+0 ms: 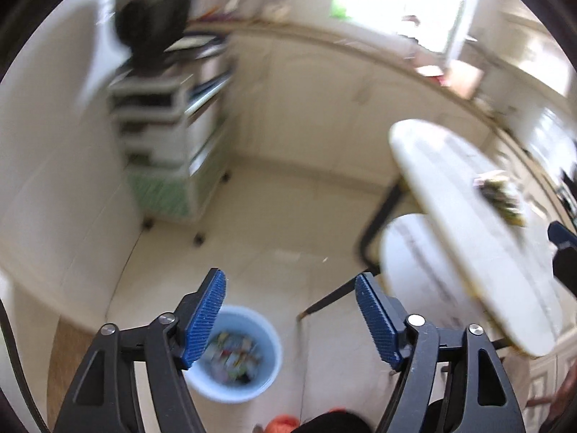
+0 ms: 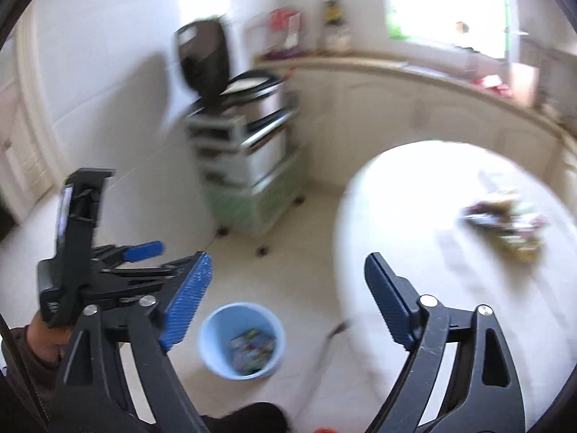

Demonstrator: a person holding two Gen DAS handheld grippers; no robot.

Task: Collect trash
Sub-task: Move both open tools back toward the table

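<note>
A light blue bin point(image 1: 236, 353) stands on the floor with colourful wrappers inside; it also shows in the right wrist view point(image 2: 242, 339). A pile of wrapper trash point(image 2: 505, 223) lies on the white oval table point(image 2: 414, 216), and shows in the left wrist view point(image 1: 501, 195) on the table point(image 1: 468, 223). My left gripper point(image 1: 290, 285) is open and empty, high above the bin. My right gripper point(image 2: 288, 270) is open and empty, above the bin and the table's left edge. The left gripper point(image 2: 144, 252) shows at the left in the right wrist view.
A white drawer cart point(image 1: 166, 137) on castors with a black appliance on top stands by the wall, also in the right wrist view point(image 2: 249, 151). A counter point(image 2: 414, 68) runs under a bright window. Black table legs point(image 1: 378, 223) reach the tiled floor. Both views are motion-blurred.
</note>
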